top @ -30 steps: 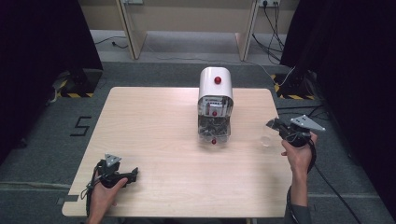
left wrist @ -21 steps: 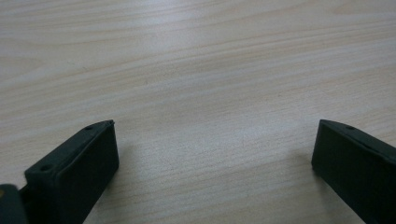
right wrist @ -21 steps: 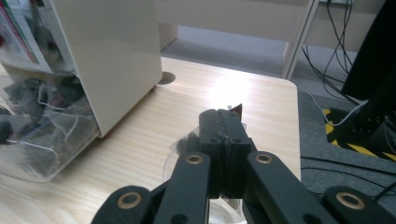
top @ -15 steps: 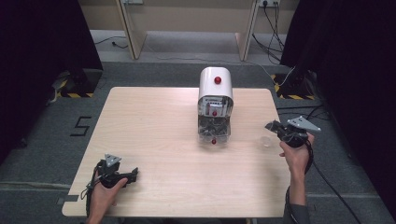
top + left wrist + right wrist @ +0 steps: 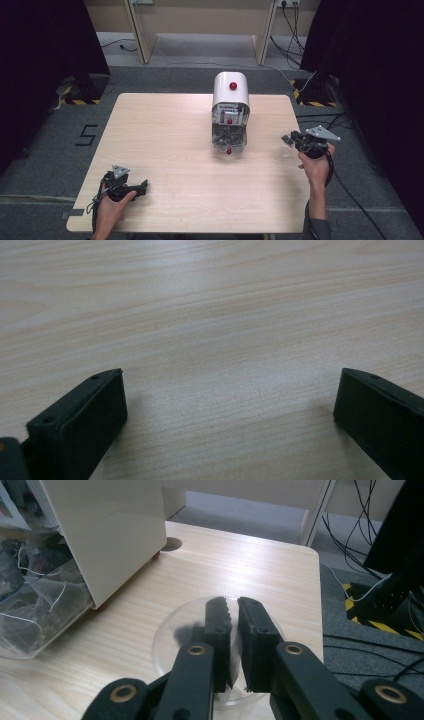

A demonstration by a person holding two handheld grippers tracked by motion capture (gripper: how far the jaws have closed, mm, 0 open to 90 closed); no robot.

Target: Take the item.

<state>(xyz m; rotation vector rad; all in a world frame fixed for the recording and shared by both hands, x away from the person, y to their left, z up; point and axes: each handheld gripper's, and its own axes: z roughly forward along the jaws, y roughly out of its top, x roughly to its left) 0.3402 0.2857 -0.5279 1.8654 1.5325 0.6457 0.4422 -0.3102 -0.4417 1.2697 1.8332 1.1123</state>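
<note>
A white dispenser (image 5: 230, 100) with a red knob stands at the middle of the table, and its clear lower bin (image 5: 229, 139) holds tea bags with strings. In the right gripper view the dispenser (image 5: 110, 530) is at the upper left. My right gripper (image 5: 289, 140) is at the table's right edge, shut on the wall of a clear plastic cup (image 5: 285, 151). One jaw of the right gripper (image 5: 232, 602) is inside the cup (image 5: 170, 640) and one is outside. My left gripper (image 5: 142, 187) rests near the front left corner, and its jaws (image 5: 230, 385) stand wide open over bare wood.
The light wooden table (image 5: 165, 130) stands on grey carpet. Cables (image 5: 350, 195) trail on the floor at the right, beside black-and-yellow striped feet (image 5: 307, 97). Wooden furniture legs stand beyond the table's far edge.
My right gripper has shifted very slightly to the left with the cup. The left gripper has not moved.
</note>
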